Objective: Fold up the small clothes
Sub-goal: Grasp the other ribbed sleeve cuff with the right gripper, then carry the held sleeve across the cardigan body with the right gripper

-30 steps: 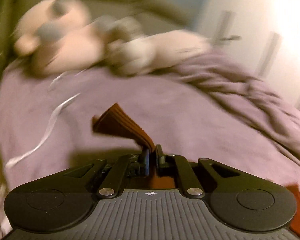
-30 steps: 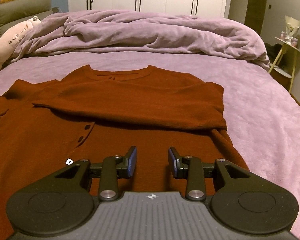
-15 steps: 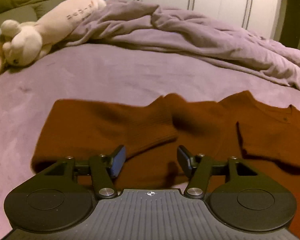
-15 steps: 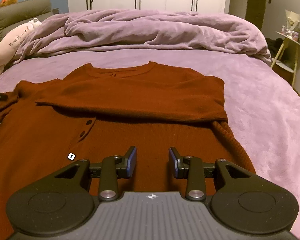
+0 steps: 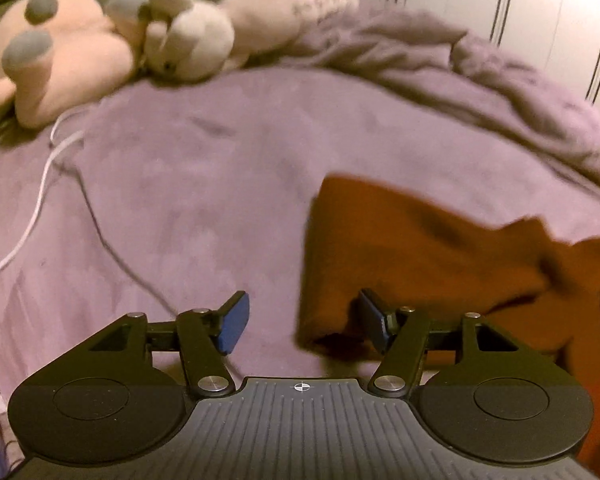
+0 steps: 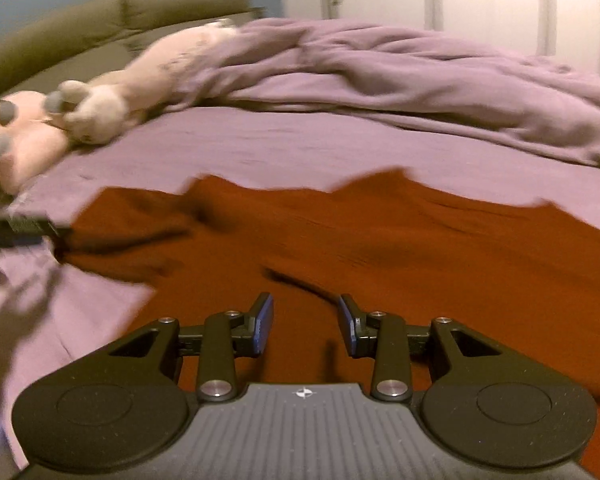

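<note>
Starting nearest the cameras, both tools stand spread with nothing between their pads. The left gripper (image 5: 300,322) hovers at the left edge of the rust-red garment (image 5: 420,256); its right pad overlaps the cloth edge, but blur hides whether they touch. The right gripper (image 6: 305,330) hovers over the garment's (image 6: 360,248) near half, whose lower portion is cut off by the tool body.

The garment lies spread on the purple bedsheet (image 6: 300,148), its far edge an uneven outline. Motion blur smears both views, so folds, seams and buttons cannot be made out. In the right wrist view a dark object at the far left edge touches the garment's left corner; it is too blurred to identify.

A white cable (image 5: 32,220) trails across the sheet at left, its ends out of frame. Farther off lie the plush toys (image 5: 112,44) and a bunched purple duvet (image 6: 420,76), with white wardrobe doors (image 5: 540,12) beyond.
</note>
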{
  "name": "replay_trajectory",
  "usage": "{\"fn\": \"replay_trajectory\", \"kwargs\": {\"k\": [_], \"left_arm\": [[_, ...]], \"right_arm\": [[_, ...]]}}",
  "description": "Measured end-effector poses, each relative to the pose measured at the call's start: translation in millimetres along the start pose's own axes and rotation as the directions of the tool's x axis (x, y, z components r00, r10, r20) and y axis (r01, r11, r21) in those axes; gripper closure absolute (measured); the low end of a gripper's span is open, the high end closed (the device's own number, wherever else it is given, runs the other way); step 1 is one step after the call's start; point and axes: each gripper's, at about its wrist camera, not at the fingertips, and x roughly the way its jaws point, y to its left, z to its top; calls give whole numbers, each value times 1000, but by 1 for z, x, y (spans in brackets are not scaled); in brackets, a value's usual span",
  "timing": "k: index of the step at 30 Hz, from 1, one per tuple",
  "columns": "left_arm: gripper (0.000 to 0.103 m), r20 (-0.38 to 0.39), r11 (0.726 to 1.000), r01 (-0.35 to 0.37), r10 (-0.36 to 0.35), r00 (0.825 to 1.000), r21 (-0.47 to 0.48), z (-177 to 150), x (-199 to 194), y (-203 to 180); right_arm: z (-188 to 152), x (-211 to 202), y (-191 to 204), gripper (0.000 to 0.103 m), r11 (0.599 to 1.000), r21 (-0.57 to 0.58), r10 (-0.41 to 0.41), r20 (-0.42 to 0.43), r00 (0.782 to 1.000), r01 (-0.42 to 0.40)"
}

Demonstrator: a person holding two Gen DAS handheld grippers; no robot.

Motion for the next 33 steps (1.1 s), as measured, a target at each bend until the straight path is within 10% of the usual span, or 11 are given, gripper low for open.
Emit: {"fn": "replay_trajectory", "kwargs": {"k": [14, 19, 33], "left_arm": [[20, 28, 997, 42, -40, 999, -72, -14, -5, 35], [19, 35, 997, 29, -27, 999, -76, -15, -5, 32], [21, 14, 990, 137, -138, 990, 12, -16, -24, -21]], "right_arm": [[41, 113, 40, 69, 933, 258, 287, -108, 952, -252], [41, 124, 47, 97, 949, 226, 253, -123, 960, -221], [31, 24, -6, 99, 976, 205, 64, 50, 997, -73]]}}
